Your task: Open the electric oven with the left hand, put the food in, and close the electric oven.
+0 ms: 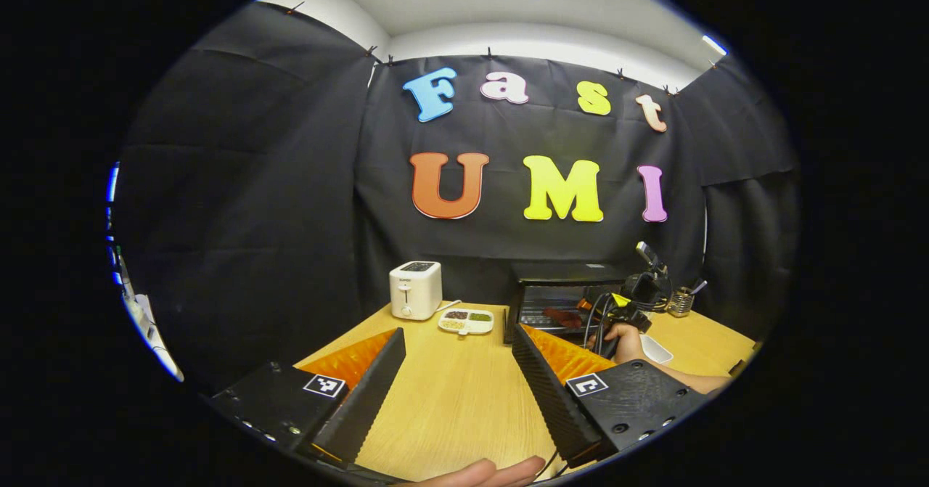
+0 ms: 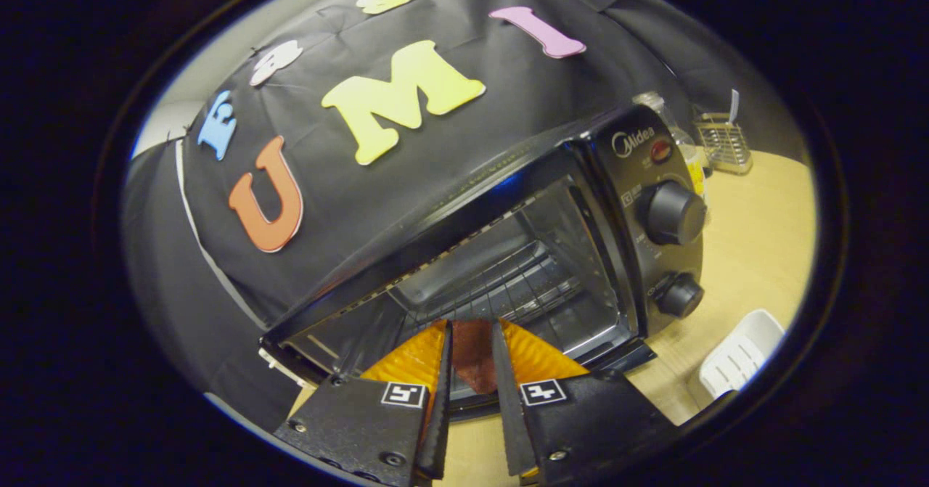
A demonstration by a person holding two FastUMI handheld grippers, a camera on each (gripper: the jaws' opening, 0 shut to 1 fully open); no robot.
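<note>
The black electric oven (image 2: 551, 204) stands open, its wire rack (image 2: 501, 276) bare inside. My right gripper (image 2: 472, 342) is shut on a reddish-brown piece of food (image 2: 472, 360) and holds it at the oven's mouth, above the lowered door. In the left gripper view the oven (image 1: 562, 291) sits at the back right of the wooden table (image 1: 457, 393), with the right gripper (image 1: 617, 311), a hand (image 1: 624, 338) holding it, and the food (image 1: 562, 318) in front of the opening. My left gripper (image 1: 457, 342) hovers open over the table, well back from the oven, nothing between its fingers.
A white toaster (image 1: 415, 289) and a small white dish (image 1: 466, 321) of seeds stand at the back of the table. A white tray (image 2: 740, 353) lies right of the oven, a wire holder (image 2: 722, 142) behind it. A fingertip (image 1: 486, 472) shows at the bottom edge.
</note>
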